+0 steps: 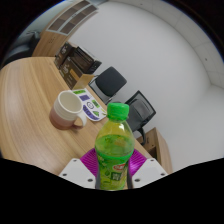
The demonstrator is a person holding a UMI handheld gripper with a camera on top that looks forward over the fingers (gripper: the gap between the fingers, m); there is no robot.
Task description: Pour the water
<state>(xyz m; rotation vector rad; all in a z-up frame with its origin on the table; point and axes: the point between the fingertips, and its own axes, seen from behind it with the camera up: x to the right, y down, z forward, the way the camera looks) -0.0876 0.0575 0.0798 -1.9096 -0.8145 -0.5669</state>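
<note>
Gripper view: the gripper [115, 176] pinches a green bottle [115, 150] upright between its fingers, pink pads pressed to the labelled body. The green cap appears on. Beyond it, a mug [69, 110] stands on the wooden table [30, 100], near two chairs [125, 95]. The thin plastic probably yields and slips; a mid-body hold seems best.
</note>
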